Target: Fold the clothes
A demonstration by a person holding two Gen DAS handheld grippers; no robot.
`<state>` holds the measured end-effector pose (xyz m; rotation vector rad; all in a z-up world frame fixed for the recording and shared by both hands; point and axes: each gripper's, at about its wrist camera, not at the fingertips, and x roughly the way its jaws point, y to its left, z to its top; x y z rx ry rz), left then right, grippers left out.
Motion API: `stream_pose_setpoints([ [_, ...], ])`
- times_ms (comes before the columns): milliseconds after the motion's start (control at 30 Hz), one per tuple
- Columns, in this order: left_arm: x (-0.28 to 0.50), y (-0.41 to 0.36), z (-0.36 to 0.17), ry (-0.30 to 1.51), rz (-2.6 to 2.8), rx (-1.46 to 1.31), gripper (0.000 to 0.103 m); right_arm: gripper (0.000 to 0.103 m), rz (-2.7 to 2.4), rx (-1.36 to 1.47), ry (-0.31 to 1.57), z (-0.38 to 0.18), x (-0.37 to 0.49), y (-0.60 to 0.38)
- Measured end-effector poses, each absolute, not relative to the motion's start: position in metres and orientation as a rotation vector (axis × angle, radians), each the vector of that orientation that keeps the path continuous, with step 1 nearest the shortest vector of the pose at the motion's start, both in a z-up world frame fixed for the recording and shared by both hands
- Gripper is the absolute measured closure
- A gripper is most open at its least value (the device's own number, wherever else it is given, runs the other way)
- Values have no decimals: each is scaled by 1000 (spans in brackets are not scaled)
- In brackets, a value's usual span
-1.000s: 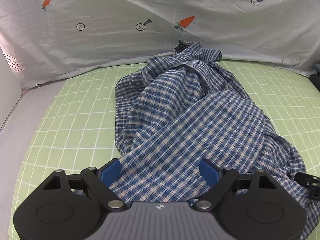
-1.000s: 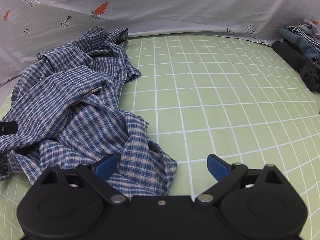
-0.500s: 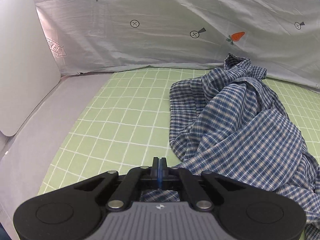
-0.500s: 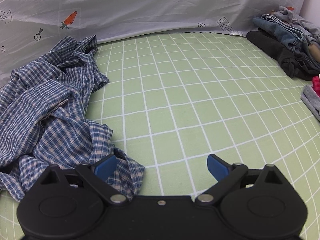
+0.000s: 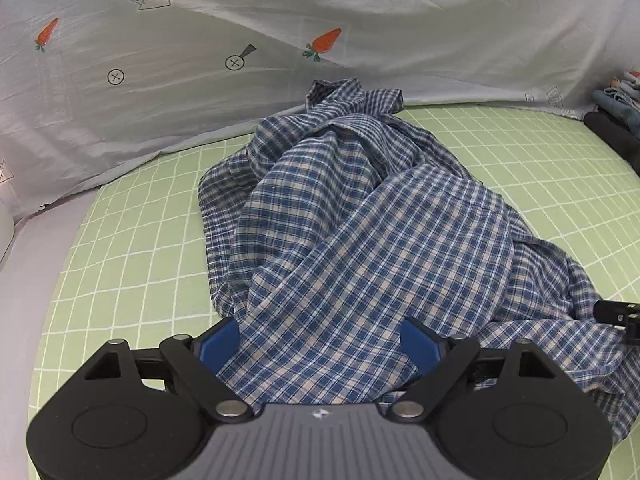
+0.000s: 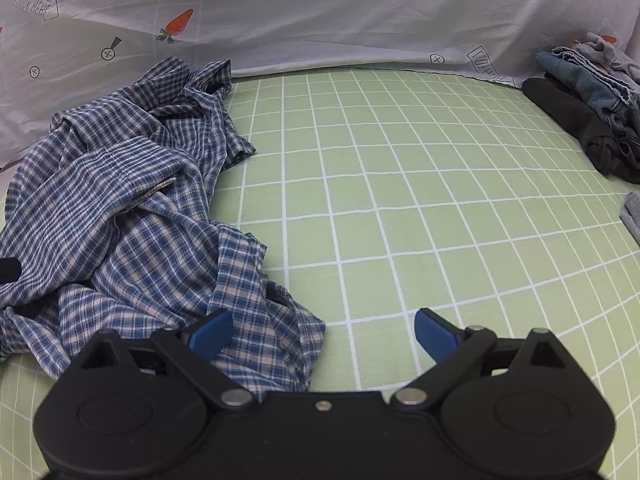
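Crumpled checked shirt (image 5: 360, 240) hides its sleeves and near hem under the wide-spread left gripper (image 5: 320, 340); right gripper (image 6: 322, 330) gapes equally.

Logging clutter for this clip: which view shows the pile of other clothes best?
The right wrist view: the pile of other clothes sits at the far right, dark and denim pieces distinct. The left wrist view catches only a sliver at its right edge.

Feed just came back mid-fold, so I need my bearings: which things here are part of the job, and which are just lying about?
Part of the job:
- plaid shirt, crumpled on the green checked sheet
- left tool, open over the shirt
- right tool, open at the shirt's edge

Lying about:
- pile of dark clothes, far right
- white carrot-print cloth behind
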<state>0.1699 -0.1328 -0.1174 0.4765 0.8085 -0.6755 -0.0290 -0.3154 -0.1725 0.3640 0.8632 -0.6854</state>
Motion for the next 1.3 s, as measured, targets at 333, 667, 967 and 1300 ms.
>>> stream_pose_setpoints([
  [333,183,-109,-106,807,-539,413,97,5,-752,384,866,-174,-36,-329],
  [667,207,-47,-81,793,-333,322,103,5,-699,344,890,-176,-24,-316],
  [967,193,-54,-80,817,-588,293,36,5,-670,330,897,-176,-19,-309],
  [1300,181,-98,-113,879,-725,446,56,5,-704,318,897,-175,-26,-313],
])
